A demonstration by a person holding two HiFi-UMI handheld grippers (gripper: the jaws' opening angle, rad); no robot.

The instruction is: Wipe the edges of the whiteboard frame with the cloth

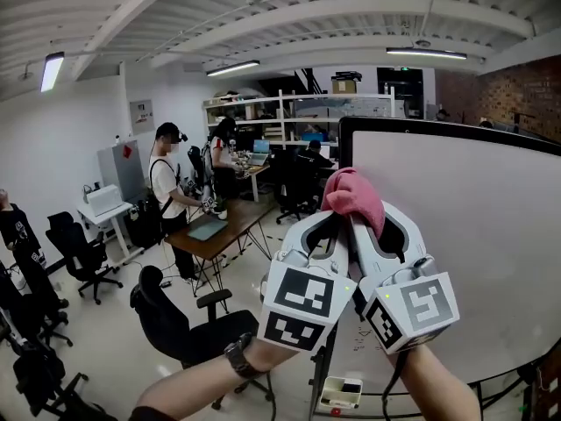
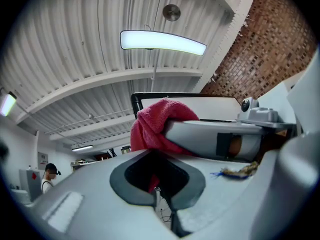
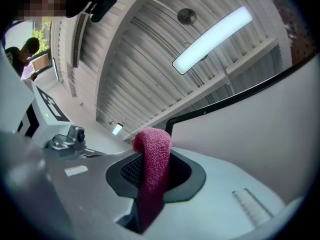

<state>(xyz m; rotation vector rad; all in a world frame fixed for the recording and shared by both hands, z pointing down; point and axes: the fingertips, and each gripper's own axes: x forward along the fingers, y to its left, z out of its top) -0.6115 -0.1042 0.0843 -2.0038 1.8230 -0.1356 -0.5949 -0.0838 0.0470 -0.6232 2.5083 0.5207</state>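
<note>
The left gripper [image 1: 337,228] and the right gripper [image 1: 368,228] hold one pink cloth [image 1: 353,197] together, and the fingers of each are closed on it. The cloth is raised near the upper left corner of the whiteboard frame [image 1: 344,152].

The left gripper [image 1: 336,226] and right gripper [image 1: 366,228] press side by side, both clamped on the pink cloth [image 1: 352,198], so nothing can pass between them. Ahead and to the right of the right gripper the whiteboard [image 1: 465,253] blocks the way, and the corner of its black frame [image 1: 343,152] sits just behind the cloth. Left of the left gripper is open air. Below it stands a black office chair [image 1: 184,323], with a wooden table [image 1: 230,224] and a person [image 1: 166,196] well beyond. Above both grippers there is free room up to the ceiling [image 1: 263,16].
</note>
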